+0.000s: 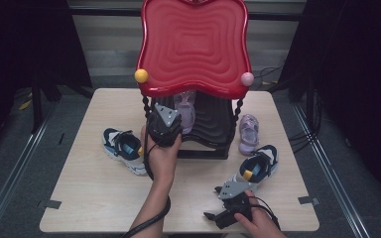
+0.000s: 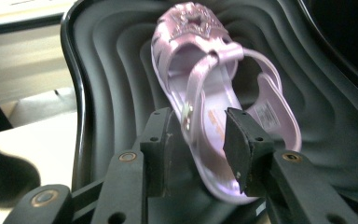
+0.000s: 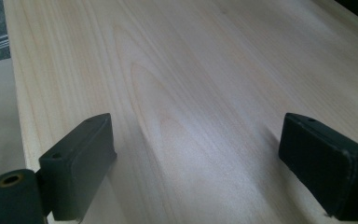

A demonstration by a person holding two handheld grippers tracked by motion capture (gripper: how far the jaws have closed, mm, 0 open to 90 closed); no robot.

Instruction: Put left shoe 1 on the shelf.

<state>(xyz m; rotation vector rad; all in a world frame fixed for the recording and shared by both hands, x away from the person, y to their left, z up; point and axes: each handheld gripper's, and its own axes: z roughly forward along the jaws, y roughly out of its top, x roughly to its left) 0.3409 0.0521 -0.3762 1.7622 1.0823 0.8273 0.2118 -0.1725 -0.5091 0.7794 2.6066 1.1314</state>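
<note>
- Your left gripper view gets the close-up: jaws loose either side of the pink sandal, lying on the rack's black shelf.
- High view adds its twin sandal right of the rack.
- Your right gripper is spread wide over bare table.

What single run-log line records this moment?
left gripper: open, around pink sandal heel | sandal: on black lower shelf | right gripper: open, empty, over table

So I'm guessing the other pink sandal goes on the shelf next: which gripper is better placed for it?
Probably the right gripper: its fingers are open and empty, nearer the pink sandal on the table. The left gripper is at the shelved sandal.
</note>
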